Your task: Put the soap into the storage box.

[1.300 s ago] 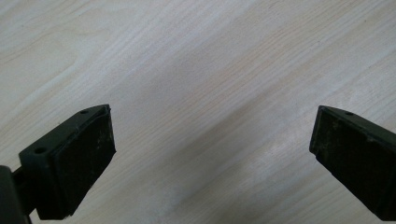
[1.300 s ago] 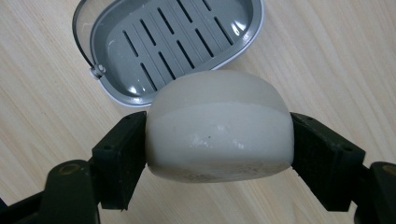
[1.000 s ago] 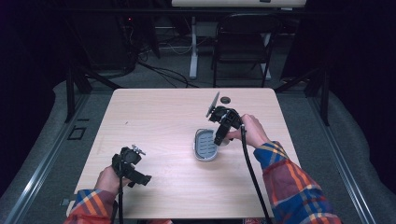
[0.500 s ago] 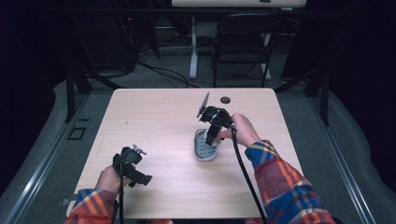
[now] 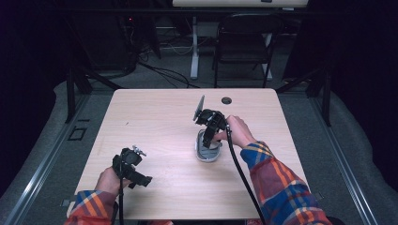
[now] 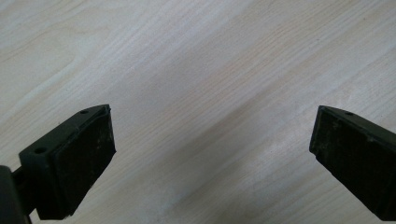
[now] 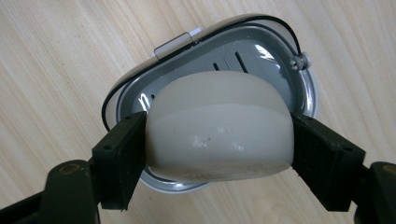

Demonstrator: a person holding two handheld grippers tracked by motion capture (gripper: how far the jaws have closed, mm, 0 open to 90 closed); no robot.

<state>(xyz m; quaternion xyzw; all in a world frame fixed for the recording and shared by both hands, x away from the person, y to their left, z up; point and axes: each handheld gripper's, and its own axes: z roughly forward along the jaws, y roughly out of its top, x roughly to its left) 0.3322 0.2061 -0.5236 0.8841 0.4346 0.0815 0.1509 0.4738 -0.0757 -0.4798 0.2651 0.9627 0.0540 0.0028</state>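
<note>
Since the earlier frames, the right gripper (image 5: 206, 139) has been brought down from nearer the far edge of the table (image 5: 155, 112) to just over the grey soap dish (image 7: 261, 51) near the table's middle. A white soap bar (image 7: 219, 133) is clamped between its jaws. Near the front left corner, the left gripper (image 5: 141, 174) is held wide open over bare wood.

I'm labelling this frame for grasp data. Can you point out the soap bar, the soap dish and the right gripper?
soap bar (image 7: 218, 128): right gripper view, middle of its pale front face.
soap dish (image 7: 275, 60): right gripper view, bare grey inner floor behind the bar.
right gripper (image 7: 218, 161): right gripper view, midway between its fingertips, shut on the bar.
</note>
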